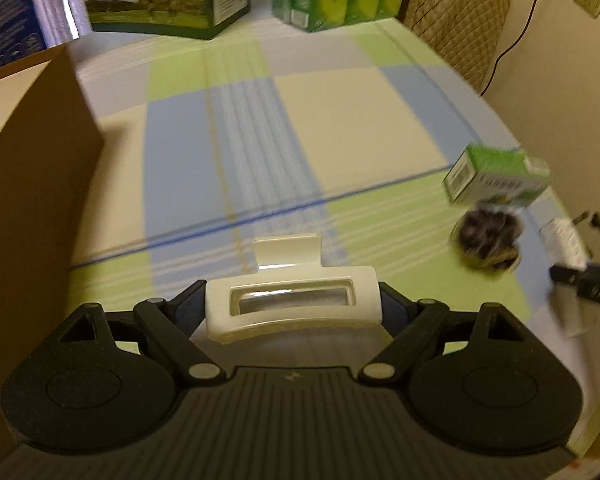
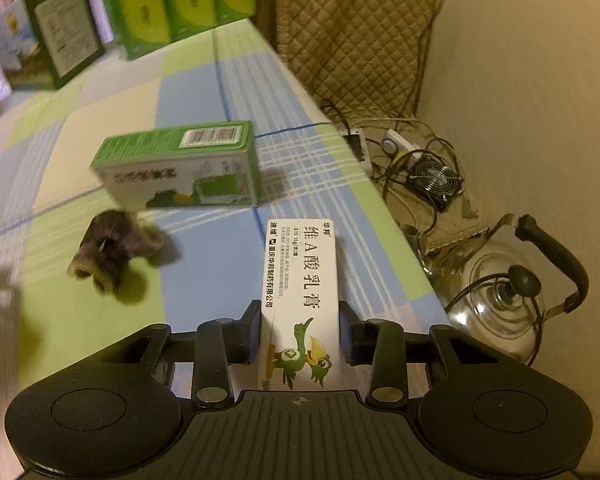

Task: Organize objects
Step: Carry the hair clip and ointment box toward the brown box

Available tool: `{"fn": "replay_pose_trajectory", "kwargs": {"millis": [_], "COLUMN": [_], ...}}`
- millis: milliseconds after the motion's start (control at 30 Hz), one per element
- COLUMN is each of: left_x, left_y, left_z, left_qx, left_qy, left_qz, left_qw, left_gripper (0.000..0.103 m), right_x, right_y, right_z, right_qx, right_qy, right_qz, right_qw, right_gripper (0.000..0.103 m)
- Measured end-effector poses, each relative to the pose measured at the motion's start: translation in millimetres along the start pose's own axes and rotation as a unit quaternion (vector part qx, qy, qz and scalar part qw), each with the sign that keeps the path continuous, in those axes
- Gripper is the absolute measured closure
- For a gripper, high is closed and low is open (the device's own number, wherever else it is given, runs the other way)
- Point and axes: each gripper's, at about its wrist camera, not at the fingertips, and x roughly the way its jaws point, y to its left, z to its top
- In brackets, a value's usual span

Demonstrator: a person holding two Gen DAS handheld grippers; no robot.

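A white hair claw clip (image 1: pixel 293 307) is clamped between the left tongs (image 1: pixel 293 312), held above the near part of the table (image 1: pixel 340 112), which is covered by a checked cloth of blue, green and cream. A brown cardboard box (image 1: pixel 32 184) stands at the left edge. To the right, a small green carton (image 1: pixel 496 176) lies on the cloth, with a dark fuzzy hair scrunchie (image 1: pixel 490 240) just in front of it.

A white ointment box (image 2: pixel 300 300) with Chinese print and a green bird figure is gripped by the right tongs (image 2: pixel 300 336) near the right edge of the table. The green carton is seen beyond it, the scrunchie to its left. At the far end stand a milk carton box (image 2: pixel 48 32) and green packs (image 2: pixel 180 4). Below the table edge, a steel kettle (image 2: pixel 504 292) and a small fan (image 2: pixel 436 180) are seen among cables.
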Motion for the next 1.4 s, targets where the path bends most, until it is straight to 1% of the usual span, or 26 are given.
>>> {"fn": "replay_pose_trajectory", "kwargs": {"millis": [200,333,467,633,767,867,1067,1233,1400], "left_x": [-12,-26,-44,-74,-104,-125,-160,-182,-201], "left_y": [4,5,5,9,20,33,65,100,142], "left_z": [-29,-45,-55,-58,-60,-62,-73,-87,-98], "left_qx": [0.001,-0.001,0.0,0.002,-0.006,-0.016,-0.039,-0.069,-0.092], "left_qy": [0.012,0.016,0.005,-0.023,-0.053,-0.072,-0.101,-0.116,-0.128], "left_qz": [0.006,-0.004,-0.017,-0.032,-0.037,-0.037,-0.024,0.001,0.033], "left_qw": [0.9999,0.9999,0.9998,0.9992,0.9979,0.9966,0.9939,0.9909,0.987], "left_gripper": [0.019,0.019,0.019,0.019,0.019,0.019,0.019,0.019,0.019], "right_x": [-12,-24,-40,-65,-85,-101,-124,-143,-152], "right_y": [8,17,29,58,91,120,168,217,268], "right_z": [-19,-37,-51,-57,-57,-56,-51,-50,-44], "right_qx": [-0.01,-0.017,-0.01,-0.019,-0.044,-0.074,-0.107,-0.141,-0.166], "right_qy": [0.015,0.027,0.043,0.037,0.034,0.02,-0.001,-0.015,-0.025], "right_qz": [0.009,0.025,0.064,0.116,0.162,0.186,0.233,0.279,0.322], "right_qw": [1.0,0.999,0.997,0.992,0.985,0.98,0.966,0.95,0.932], "right_gripper": [0.068,0.068,0.068,0.068,0.068,0.068,0.068,0.068,0.068]}}
